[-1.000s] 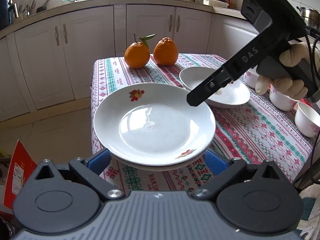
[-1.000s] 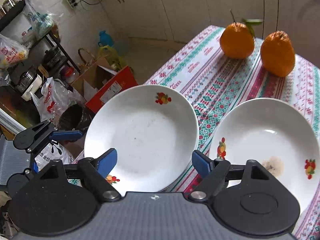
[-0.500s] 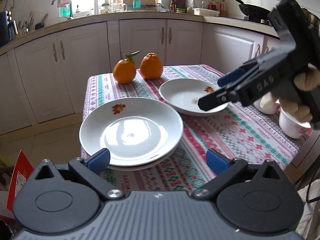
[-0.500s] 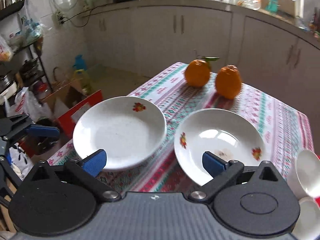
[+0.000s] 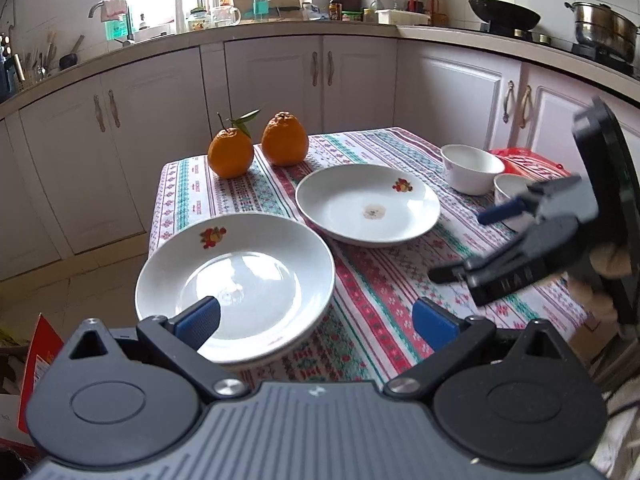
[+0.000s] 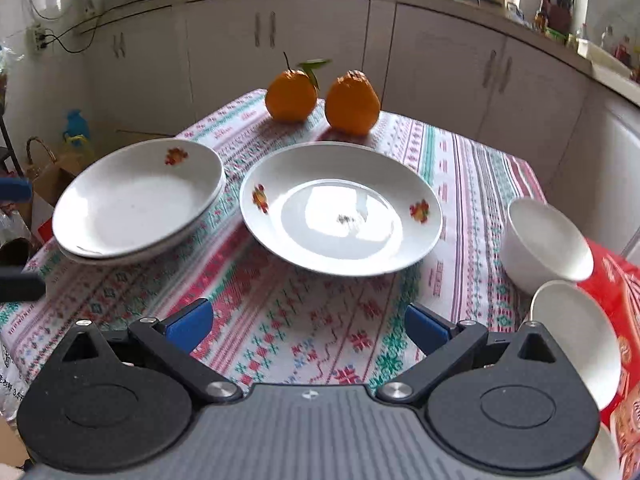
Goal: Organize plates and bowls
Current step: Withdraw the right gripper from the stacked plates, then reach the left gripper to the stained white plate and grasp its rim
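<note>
Bare tablecloth [image 6: 304, 320] ahead; stacked plates [image 6: 136, 204] left, bowls [image 6: 548, 240] right.

My left gripper [image 6: 16, 240] shows only as blurred tips at the frame edge – the nearest bowl [image 6: 612, 456] is cut off too.

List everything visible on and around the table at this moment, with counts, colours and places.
Stacked plates: two, white with a fruit motif, at the table's left edge.
Single plate: one, white with fruit motifs and a small dark smear in its middle, centre of the table.
Bowls: at least two, white, right side of the table.
Oranges: two, one with a leaf, far end of the table.
Tablecloth: one, patterned red, green and white.
Red packet: one, under the bowls at the right edge.
Cabinets: white, behind the table.
Left gripper: open, empty.
Right gripper: open, empty.
</note>
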`<state>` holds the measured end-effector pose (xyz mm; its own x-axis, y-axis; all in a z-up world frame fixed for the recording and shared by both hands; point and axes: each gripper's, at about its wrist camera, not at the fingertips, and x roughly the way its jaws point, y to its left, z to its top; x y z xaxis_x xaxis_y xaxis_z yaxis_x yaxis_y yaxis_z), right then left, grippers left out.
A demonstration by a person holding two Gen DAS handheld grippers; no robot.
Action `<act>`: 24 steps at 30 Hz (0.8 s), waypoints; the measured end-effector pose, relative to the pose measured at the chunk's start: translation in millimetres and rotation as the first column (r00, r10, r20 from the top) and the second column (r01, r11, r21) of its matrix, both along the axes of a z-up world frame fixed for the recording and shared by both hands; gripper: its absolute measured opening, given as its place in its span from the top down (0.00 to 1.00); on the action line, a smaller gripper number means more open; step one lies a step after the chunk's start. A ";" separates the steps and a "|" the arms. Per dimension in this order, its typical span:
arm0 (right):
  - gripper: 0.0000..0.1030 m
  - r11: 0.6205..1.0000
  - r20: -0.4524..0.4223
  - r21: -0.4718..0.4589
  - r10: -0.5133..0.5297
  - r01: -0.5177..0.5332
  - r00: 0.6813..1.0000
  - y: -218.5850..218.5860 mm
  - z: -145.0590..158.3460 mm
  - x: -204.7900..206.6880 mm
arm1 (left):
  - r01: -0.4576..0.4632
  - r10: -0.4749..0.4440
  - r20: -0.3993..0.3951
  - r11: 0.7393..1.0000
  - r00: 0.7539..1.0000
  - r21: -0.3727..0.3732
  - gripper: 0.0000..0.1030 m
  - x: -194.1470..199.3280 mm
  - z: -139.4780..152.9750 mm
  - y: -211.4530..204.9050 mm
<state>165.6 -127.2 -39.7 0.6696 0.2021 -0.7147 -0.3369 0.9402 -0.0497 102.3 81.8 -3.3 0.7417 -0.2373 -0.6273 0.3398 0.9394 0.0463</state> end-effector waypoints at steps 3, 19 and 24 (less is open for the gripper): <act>0.00 1.000 -0.016 0.005 -0.022 0.022 1.000 -3.5 -7.0 7.4 | 0.009 -0.009 -0.021 1.000 1.000 0.009 0.01 16.7 2.6 -4.9; 0.00 0.997 -0.048 0.026 -0.074 0.075 0.996 -14.2 -42.4 35.0 | 0.129 -0.122 -0.097 0.989 0.988 0.075 0.01 125.4 21.3 -46.0; 0.00 0.993 -0.025 0.034 -0.111 0.111 0.994 -15.1 -44.2 39.4 | 0.159 -0.148 -0.106 0.982 0.983 0.103 0.01 159.4 18.7 -61.5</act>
<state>205.1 -142.2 -83.9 0.6728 0.1528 -0.7239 -0.2310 0.9729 -0.0094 261.7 20.4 15.4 0.6359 -0.2685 -0.7236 0.4873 0.8667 0.1067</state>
